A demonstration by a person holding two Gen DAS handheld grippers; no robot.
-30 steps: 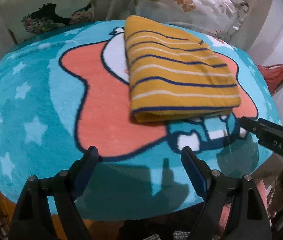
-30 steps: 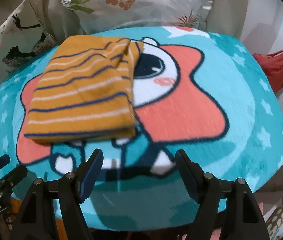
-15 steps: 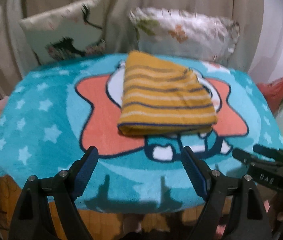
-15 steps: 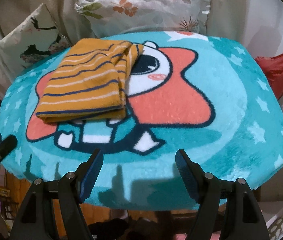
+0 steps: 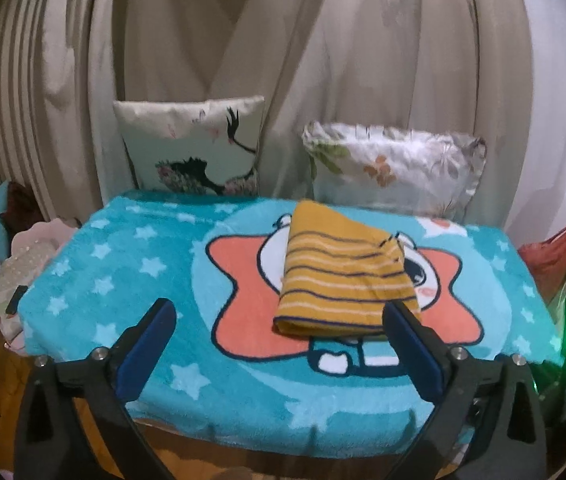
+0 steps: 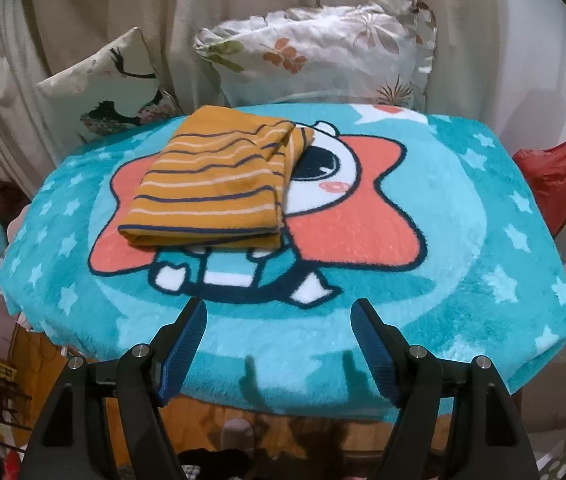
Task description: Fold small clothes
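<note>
Now both claws, left gripper (image 5: 279, 344) just opened wider and right gripper (image 6: 279, 340) wide, have backed away empty; the folded striped shirt (image 6: 211, 188) sits mid-frame, looking done.

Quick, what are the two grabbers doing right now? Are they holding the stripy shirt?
Left gripper: open, jaws just opened wider, holding nothing.
Right gripper: open, holding nothing.
The striped garment lies folded on the blanket.

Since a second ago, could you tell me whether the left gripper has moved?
Yes. The left gripper has pulled up and back from the folded striped shirt; curtains behind the pillows now fill its view. Its jaws have just been opening, empty.
</note>
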